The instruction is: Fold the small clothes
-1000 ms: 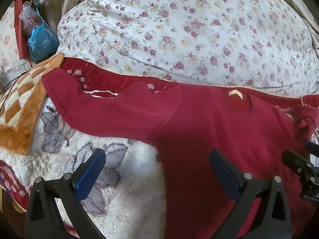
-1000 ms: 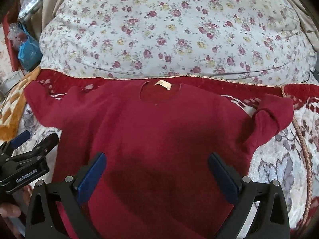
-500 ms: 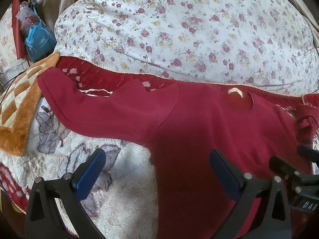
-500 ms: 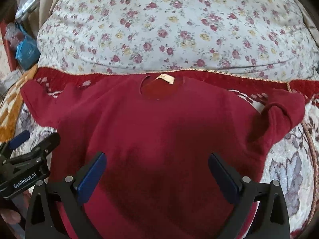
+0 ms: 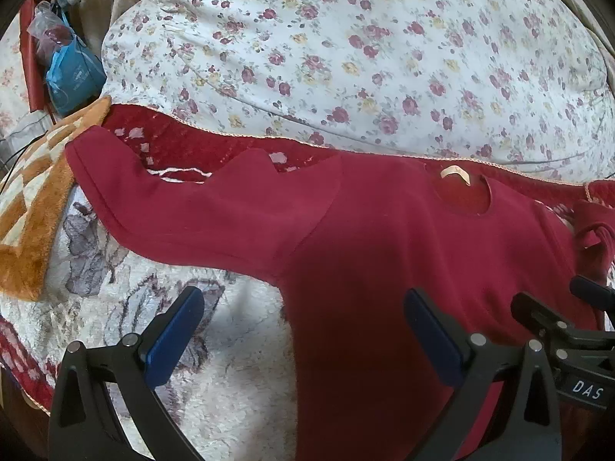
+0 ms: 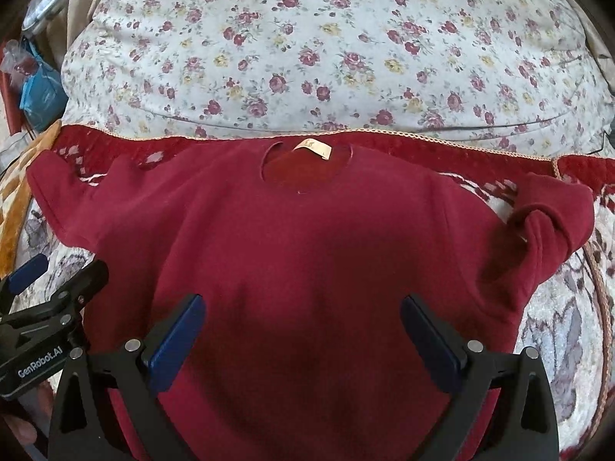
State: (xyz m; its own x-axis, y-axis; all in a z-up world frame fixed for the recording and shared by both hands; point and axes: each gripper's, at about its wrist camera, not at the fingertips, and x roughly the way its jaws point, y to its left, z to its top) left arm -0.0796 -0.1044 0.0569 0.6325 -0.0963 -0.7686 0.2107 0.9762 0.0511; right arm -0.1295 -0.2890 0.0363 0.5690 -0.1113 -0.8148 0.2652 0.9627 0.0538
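Left gripper point(image 5: 305, 324): low in frame, blue-padded fingers spread wide, empty, above the sweater's edge.
Right gripper point(image 6: 301, 322): low centre, likewise spread.
Dark red long-sleeved knit sweater point(image 6: 307, 253): lay flat, unfolded, sleeves out.

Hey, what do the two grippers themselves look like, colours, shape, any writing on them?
Both look like the same model. The left gripper and the right gripper each have black angular fingers with triangular cut-outs, silver round pivot bolts and flat blue pads. White lettering on the left gripper's black body reads "GenRobot.AI" in the right wrist view; the right one shows "DAS" in the left wrist view. No cables or sleeves show.
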